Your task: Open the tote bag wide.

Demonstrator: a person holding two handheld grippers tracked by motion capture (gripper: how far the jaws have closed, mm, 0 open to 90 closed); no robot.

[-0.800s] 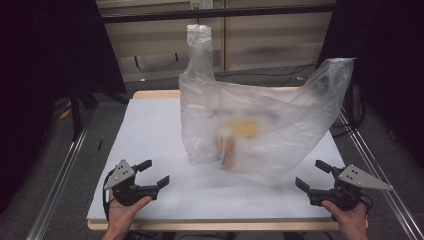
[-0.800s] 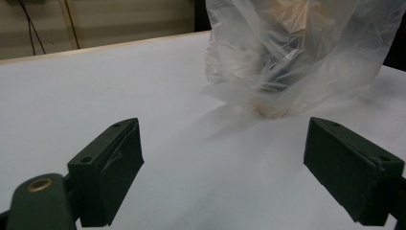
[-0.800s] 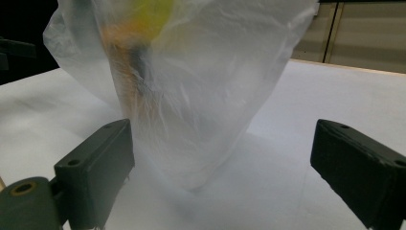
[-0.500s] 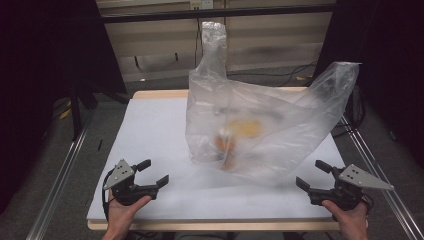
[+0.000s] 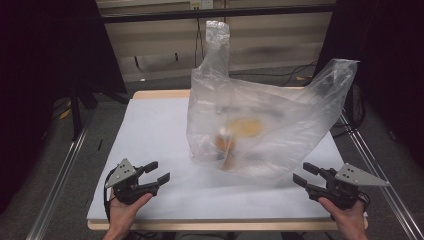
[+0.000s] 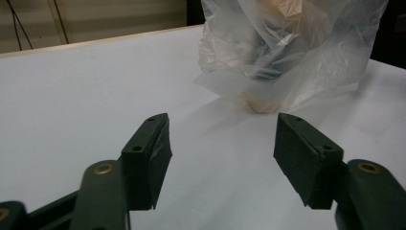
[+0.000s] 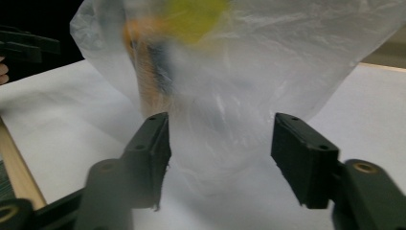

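A: What could go wrong? The plastic bag (image 5: 260,125) stands tall and loose ahead of both pairs of jaws, on the white table (image 5: 150,130), and is held by neither gripper. Thin film like this likely sags or tips on its own — and its contents (image 5: 240,131), orange and yellow shapes blurred inside, could spill.

B: And the grippers? The left gripper (image 5: 150,176) and the right gripper (image 5: 307,176) rest near the table's front edge, jaws spread wide and empty; the bag's base lies just beyond the right jaws, farther from the left.

A: What differs from earlier? The bag's upright handle (image 5: 217,40) leans farther right — both grippers are unmoved.
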